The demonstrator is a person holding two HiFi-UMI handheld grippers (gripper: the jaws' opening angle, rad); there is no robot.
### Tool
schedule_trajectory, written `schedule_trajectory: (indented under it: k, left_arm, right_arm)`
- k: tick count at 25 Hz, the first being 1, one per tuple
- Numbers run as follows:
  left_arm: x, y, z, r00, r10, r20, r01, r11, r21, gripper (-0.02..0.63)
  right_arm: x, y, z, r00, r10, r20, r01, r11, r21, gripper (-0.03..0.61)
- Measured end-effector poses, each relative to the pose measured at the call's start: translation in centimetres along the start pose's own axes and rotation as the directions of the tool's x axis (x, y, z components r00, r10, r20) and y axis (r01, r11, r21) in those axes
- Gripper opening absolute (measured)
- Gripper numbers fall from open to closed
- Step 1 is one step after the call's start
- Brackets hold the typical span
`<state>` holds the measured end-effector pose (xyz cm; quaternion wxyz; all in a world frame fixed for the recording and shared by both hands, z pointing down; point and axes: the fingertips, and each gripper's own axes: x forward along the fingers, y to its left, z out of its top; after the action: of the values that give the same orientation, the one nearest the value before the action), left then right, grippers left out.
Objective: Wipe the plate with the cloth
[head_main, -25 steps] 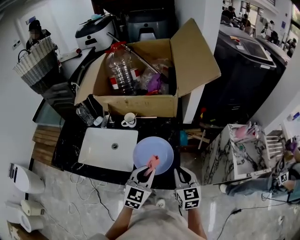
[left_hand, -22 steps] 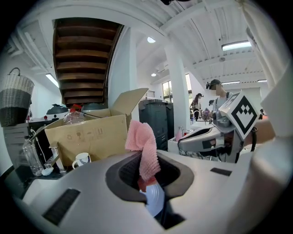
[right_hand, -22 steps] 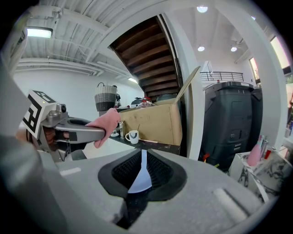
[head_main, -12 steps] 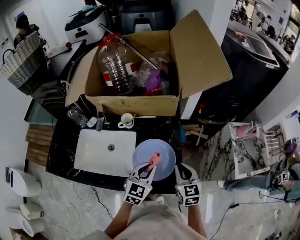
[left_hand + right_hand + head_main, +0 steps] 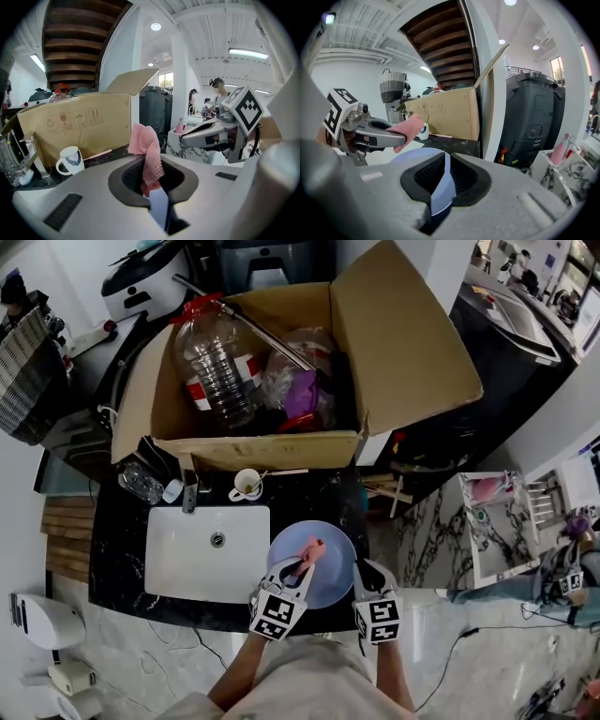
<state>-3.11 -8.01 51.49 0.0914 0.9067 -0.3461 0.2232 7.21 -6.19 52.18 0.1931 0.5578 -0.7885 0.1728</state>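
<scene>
**Dark stone tabletop, plate at its near edge**

We are at a dark, speckled tabletop point(image 5: 127, 554) with a white sink point(image 5: 187, 563) set into it.

The fingers point(image 5: 79, 192) of the left gripper point(image 5: 302, 568) are shut tight on a pink cloth point(image 5: 146, 149). The cloth's bunched end stands up out of the pinch. In the head view the cloth lies against the upper face of the pale blue plate point(image 5: 330, 549), near its middle.

The fingers point(image 5: 506, 197) of the right gripper point(image 5: 360, 570) are clamped on the plate's rim at its right side. In the right gripper view we see the thin blue edge running between them.

The two grippers sit side by side, close together, at the near side of the plate. The plate is just right of the sink, by the tabletop's front edge. We cannot tell whether it rests on the stone or is held just above it.

Behind the plate stands a white mug point(image 5: 247, 485). Beyond the mug is a large open cardboard box point(image 5: 281, 448). Among the things inside it is a big clear plastic bottle point(image 5: 214, 362) with a red cap.
</scene>
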Motion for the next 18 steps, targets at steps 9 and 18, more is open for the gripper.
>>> schedule_trajectory:
  k: [9, 18]
  left_arm:
    - [3.2, 1.4, -2.0, 0.992, -0.087, -0.095, 0.087, 0.996, -0.006, 0.034]
    - [5.6, 2.4, -4.3, 0.977, -0.116, -0.18, 0.114, 0.993, -0.023, 0.034]
  right_arm:
    - [2.7, -0.4, -1.0, 0.996, -0.056, -0.066, 0.056, 0.998, 0.004, 0.035]
    - [3.3, -0.9, -2.8, 0.987, -0.09, -0.131, 0.088, 0.996, -0.019, 0.035]
